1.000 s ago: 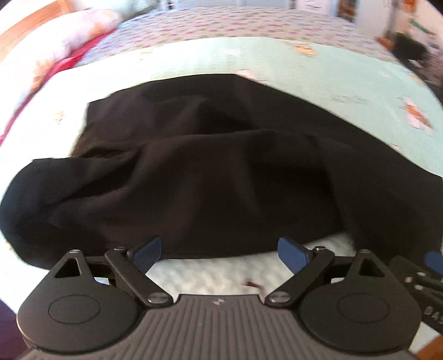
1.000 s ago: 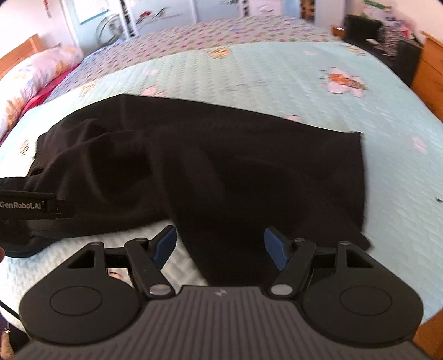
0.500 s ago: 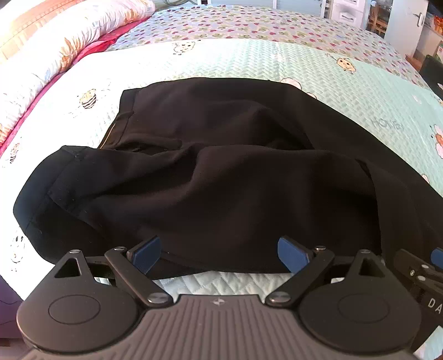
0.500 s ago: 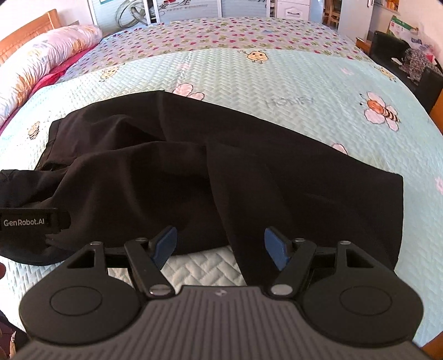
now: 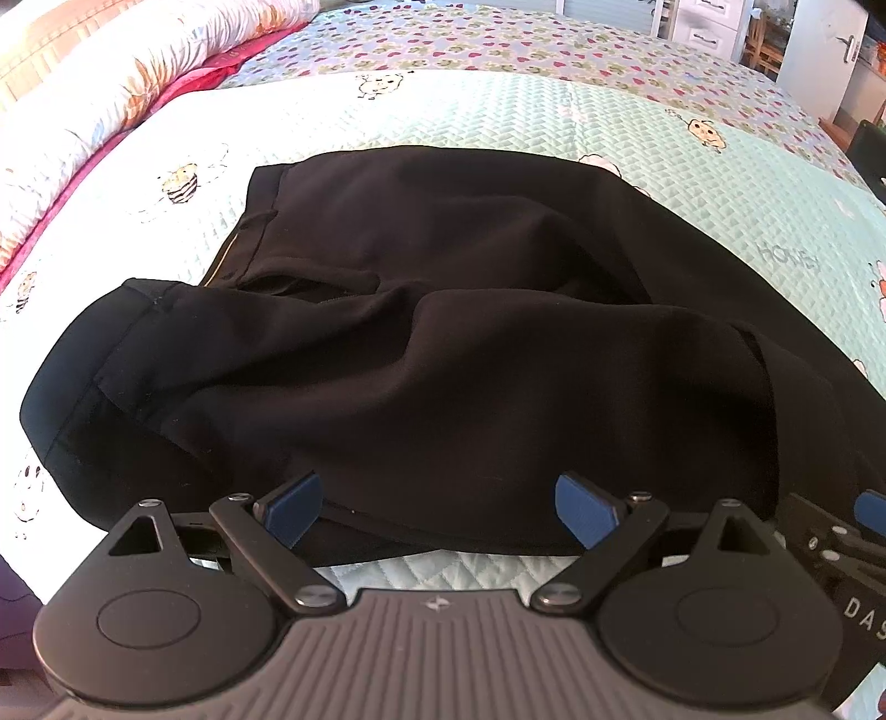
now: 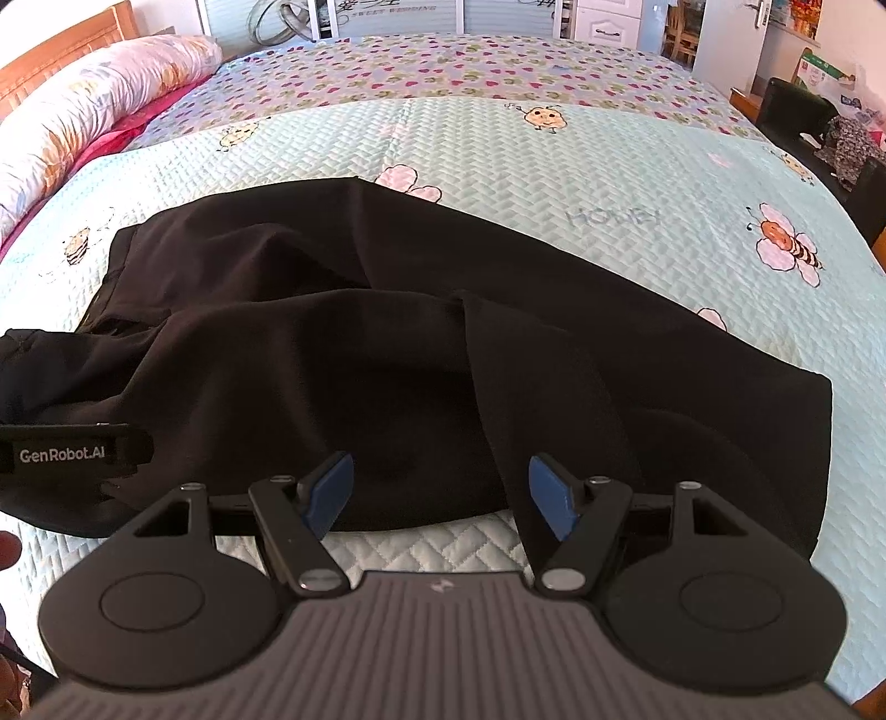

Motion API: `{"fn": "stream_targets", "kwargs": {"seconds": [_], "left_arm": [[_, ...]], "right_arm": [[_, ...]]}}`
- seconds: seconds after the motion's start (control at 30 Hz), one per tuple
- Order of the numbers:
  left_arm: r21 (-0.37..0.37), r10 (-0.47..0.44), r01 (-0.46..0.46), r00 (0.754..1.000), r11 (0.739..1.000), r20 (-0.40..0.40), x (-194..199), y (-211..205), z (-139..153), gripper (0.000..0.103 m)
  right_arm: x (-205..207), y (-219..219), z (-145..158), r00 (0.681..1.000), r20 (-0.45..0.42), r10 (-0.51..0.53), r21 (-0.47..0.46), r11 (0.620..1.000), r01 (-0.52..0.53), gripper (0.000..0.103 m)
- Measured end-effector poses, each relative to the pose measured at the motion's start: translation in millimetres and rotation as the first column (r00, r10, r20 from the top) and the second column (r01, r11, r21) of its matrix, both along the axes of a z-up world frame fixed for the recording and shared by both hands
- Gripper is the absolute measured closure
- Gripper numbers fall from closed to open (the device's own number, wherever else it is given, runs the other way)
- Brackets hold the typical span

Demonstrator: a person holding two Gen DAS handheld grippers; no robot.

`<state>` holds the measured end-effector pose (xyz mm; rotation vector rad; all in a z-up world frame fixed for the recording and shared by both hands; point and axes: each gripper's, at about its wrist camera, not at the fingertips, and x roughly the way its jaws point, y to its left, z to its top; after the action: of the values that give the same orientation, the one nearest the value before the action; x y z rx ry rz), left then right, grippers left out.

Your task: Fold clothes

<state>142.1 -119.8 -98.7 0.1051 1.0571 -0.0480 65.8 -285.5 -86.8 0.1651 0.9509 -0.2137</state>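
A pair of black trousers [image 5: 443,343] lies rumpled across the pale green quilt, waistband to the left [image 5: 243,232], legs running right. In the right wrist view the same trousers [image 6: 387,343] end in a leg hem at the right [image 6: 819,443]. My left gripper [image 5: 440,509] is open, its blue pads over the near edge of the cloth with nothing pinched between them. My right gripper [image 6: 440,490] is open too, hovering at the near edge where one leg overlaps the other. The left gripper's body [image 6: 66,454] shows at the left of the right wrist view.
The quilt [image 6: 609,183] with bee and flower prints covers the bed. A floral pillow or duvet roll [image 5: 111,72] lies along the far left, by a wooden headboard [image 6: 61,50]. Cabinets and a door stand beyond the bed; dark furniture [image 6: 797,111] sits at the right.
Both wrist views have swung leftward and steadied from a blurred state; the trousers' waistband is now plainly in view. Both grippers stay open and the cloth lies where it was.
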Motion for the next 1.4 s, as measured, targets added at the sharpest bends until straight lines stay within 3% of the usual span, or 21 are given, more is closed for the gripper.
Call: {"fn": "stream_targets", "kwargs": {"seconds": [0.23,0.6,1.07,1.3,1.4], "left_arm": [[0.01,-0.019,0.019,1.0,1.0,0.004,-3.3,-5.0,-2.7,0.008],[0.028,-0.123,0.123,0.992,0.992,0.005,-23.4,-40.9,-14.1,0.008],[0.059,-0.22,0.218,0.975,0.974,0.029,-39.9,-82.4,-17.6,0.008],[0.032,-0.231,0.23,0.973,0.973,0.016,-41.1,-88.1,-22.0,0.008],[-0.026,-0.232,0.232,0.973,0.972,-0.01,-39.0,-81.5,-27.0,0.008]], "right_arm": [[-2.0,-1.7,-1.3,1.0,0.007,-0.003,0.009,1.0,0.003,0.032],[-28.3,-10.3,-2.7,0.994,0.108,-0.005,-0.044,0.999,0.01,0.032],[-43.6,-49.1,-21.7,0.991,0.1,-0.092,0.028,0.996,0.089,0.032],[-52.5,-65.2,-29.7,0.988,0.099,-0.118,0.062,0.992,0.112,0.032],[-61.6,-77.2,-35.8,0.987,0.108,-0.122,0.096,0.989,0.112,0.032]]}}
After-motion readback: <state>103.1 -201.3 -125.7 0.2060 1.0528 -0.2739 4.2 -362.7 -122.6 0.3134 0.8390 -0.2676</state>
